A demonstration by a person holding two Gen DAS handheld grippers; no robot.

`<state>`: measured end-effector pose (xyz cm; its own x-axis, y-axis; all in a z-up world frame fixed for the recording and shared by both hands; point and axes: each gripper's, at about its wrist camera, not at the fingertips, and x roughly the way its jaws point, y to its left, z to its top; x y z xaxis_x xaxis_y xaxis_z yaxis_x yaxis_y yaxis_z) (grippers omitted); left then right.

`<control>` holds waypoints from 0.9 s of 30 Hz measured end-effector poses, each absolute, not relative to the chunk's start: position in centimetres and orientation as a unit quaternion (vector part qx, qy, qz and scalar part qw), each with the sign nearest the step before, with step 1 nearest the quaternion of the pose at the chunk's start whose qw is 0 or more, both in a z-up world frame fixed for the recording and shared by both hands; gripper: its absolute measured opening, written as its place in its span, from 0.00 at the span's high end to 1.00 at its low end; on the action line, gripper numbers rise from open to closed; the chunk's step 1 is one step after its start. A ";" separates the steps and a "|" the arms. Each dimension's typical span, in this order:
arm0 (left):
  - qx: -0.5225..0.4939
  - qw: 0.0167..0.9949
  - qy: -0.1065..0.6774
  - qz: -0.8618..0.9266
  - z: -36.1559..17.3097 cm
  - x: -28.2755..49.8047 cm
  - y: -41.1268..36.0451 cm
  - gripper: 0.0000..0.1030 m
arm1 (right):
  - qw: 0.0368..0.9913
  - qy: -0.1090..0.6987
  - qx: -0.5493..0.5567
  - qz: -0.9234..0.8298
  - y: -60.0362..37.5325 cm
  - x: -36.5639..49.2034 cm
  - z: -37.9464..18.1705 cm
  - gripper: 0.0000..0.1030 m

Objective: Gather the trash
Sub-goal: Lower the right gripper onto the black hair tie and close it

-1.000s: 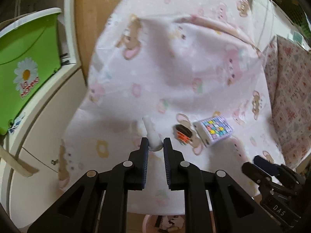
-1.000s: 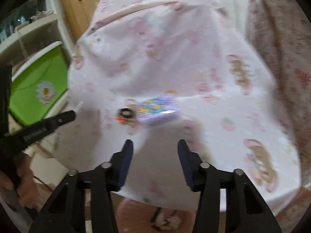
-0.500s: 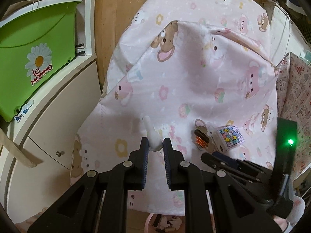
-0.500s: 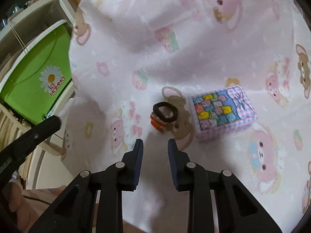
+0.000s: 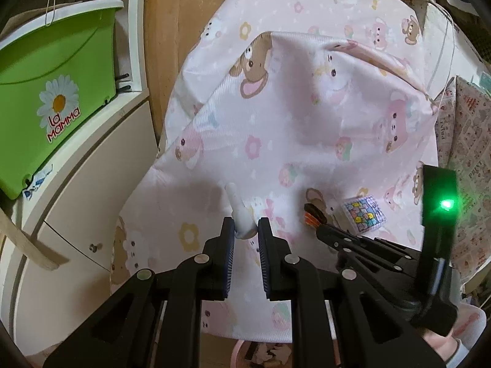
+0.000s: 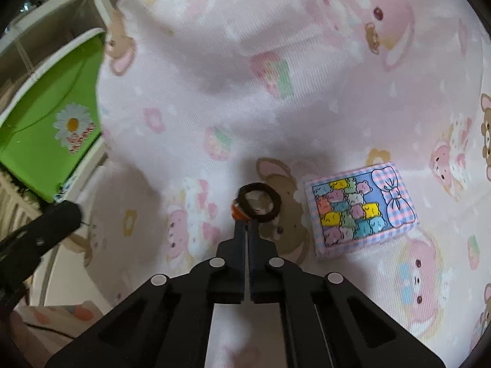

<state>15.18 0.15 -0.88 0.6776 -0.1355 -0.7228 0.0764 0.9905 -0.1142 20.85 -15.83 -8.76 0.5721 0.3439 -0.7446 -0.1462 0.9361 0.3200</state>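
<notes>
White tube (image 5: 240, 214) pinched in L tongs (image 5: 246, 230), angled down; R tongs (image 6: 245, 230) shut on dark ring (image 6: 260, 202).

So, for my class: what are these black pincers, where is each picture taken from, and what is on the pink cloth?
A person holds two hand-held grippers, each carrying a camera that looks along its jaws. In the left view, the left gripper is shut on a small white tube. In the right view, the right gripper has its jaws closed at the edge of a small dark ring with an orange part. Beside it, on the pink cartoon cloth, lies a small patterned box. A green bin stands to the left.
</notes>
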 end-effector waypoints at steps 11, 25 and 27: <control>-0.038 0.915 0.398 -0.053 -0.8 14.9 0.2 0.86 | 0.896 0.417 0.071 0.135 -15.0 17.5 -7.0 0.98; -0.047 0.914 0.400 -0.047 -0.6 15.2 1.2 0.86 | 0.884 0.447 0.074 0.119 -14.6 21.1 -9.5 0.51; -0.049 0.914 0.400 -0.046 -0.6 15.2 1.4 0.86 | 0.892 0.432 0.063 0.115 -14.3 21.1 -9.4 0.51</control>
<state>15.22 1.37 -0.57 0.6761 -0.1232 -0.7264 0.0442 0.9909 -0.1268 21.09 -14.28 -9.40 0.5997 0.2597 -0.7569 -0.1515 0.9656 0.2114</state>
